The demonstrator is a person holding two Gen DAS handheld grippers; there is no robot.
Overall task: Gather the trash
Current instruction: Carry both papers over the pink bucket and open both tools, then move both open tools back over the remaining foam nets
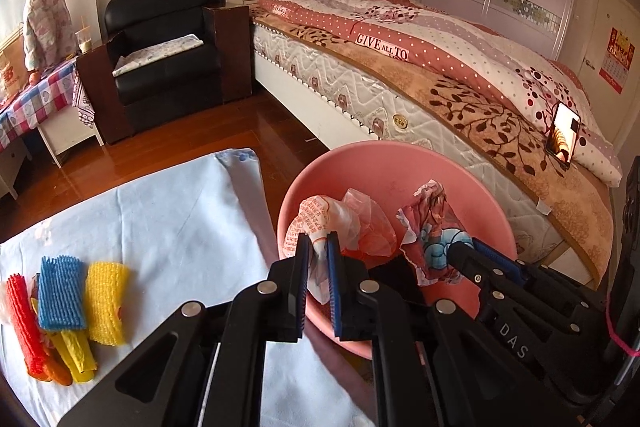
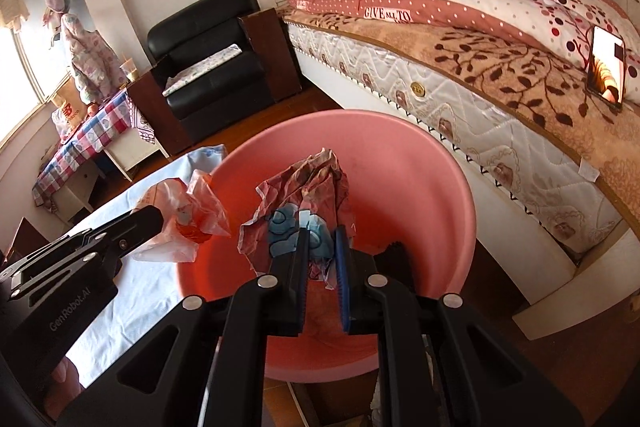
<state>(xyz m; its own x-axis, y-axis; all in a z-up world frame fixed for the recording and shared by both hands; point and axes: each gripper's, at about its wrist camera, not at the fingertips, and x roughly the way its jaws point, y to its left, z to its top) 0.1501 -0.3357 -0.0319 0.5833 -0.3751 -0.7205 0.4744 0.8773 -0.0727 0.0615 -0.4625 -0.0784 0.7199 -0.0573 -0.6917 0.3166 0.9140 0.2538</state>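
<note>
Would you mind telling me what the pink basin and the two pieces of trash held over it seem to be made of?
The pink basin looks like matte moulded plastic: smooth, even colour. The bag in the left claw seems thin, glossy plastic film: translucent, with red print. The wrapper in the right claw looks like crumpled printed paper or foil, hard to tell.

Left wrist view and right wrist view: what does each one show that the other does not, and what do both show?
Only the left wrist view shows the red, blue and yellow foam nets lying on the white cloth, and the red wall calendar.

Only the right wrist view shows the window.

Both show the pink basin, the left gripper shut on a plastic bag, the right gripper shut on a crumpled wrapper, the bed and the black armchair.
</note>
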